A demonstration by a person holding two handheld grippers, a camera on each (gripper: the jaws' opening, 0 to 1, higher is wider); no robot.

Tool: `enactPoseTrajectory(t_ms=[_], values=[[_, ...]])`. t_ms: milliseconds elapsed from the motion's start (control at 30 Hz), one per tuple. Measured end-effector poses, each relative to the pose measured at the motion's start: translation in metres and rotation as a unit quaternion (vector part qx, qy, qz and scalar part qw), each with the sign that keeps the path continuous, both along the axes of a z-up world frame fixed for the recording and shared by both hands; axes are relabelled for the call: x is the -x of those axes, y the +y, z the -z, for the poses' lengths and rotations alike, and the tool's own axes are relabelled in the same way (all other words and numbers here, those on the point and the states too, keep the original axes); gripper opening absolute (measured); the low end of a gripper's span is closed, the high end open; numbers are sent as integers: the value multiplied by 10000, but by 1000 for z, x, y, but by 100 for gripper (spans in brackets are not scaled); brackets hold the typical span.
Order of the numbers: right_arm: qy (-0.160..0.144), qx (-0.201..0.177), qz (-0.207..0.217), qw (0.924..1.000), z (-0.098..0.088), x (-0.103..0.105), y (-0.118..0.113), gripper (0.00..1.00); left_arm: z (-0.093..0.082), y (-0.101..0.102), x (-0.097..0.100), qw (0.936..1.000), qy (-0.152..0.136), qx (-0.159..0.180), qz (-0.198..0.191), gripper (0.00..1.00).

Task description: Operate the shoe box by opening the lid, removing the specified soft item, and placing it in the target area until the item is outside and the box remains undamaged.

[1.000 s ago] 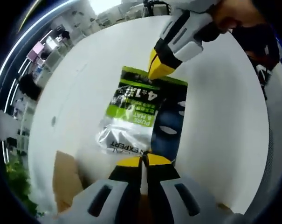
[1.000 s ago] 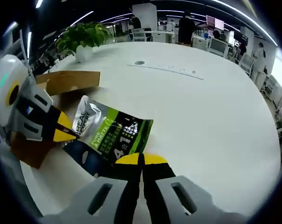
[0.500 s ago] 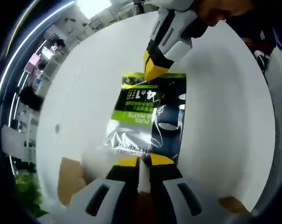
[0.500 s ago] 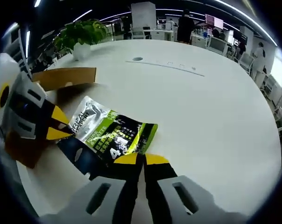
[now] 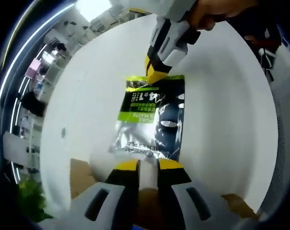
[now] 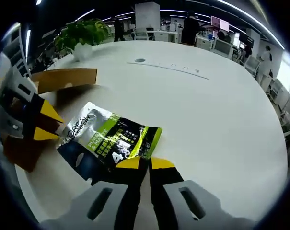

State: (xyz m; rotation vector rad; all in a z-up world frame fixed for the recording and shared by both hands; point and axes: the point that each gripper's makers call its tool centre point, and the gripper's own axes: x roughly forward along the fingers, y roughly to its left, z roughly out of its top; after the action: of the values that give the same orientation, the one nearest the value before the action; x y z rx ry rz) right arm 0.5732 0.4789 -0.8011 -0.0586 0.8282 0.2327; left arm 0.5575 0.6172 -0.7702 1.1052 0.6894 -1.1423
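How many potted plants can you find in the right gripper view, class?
1: the potted plant stands on the white table near its far edge, beyond the cardboard box flap. Others may be hidden.

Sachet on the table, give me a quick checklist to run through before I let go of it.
1. Sachet is out of the cardboard box: ok.
2. Sachet rests flat on the white table: cannot tell; it looks low, but contact is not clear.
3. Left gripper has released: ok, its fingers stand apart at the sachet's silver end.
4. Right gripper grip: shut on the green end, not yet released.
5. Box undamaged: cannot tell, little of it shows.
6. Table around the sachet free of other things: ok.
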Motion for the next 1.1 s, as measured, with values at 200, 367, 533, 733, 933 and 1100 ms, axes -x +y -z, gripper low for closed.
enactPoseTrajectory(t_ms=[200,367,533,733,933,1100], values=[[-33,136,-50,9999,-3,1,-1,5,-21,-3,7,9986,112,465,-210,13],[-94,152,-93,9998,-11,4,-2,11,-37,-4,9,9955,238,812,-423,15],[-173,237,-182,9994,-20,9,-2,13,-45,1,16,9903,576,1064,-686,20],[-280,165,-227,9992,-35,14,4,16,-52,9,20,9864,662,1251,-839,23],[-380,7,-311,9988,-52,19,18,23,-61,21,27,9830,747,1391,-941,28],[-507,-49,-516,9974,-68,22,36,25,-71,33,25,9793,743,1537,-1090,30]])
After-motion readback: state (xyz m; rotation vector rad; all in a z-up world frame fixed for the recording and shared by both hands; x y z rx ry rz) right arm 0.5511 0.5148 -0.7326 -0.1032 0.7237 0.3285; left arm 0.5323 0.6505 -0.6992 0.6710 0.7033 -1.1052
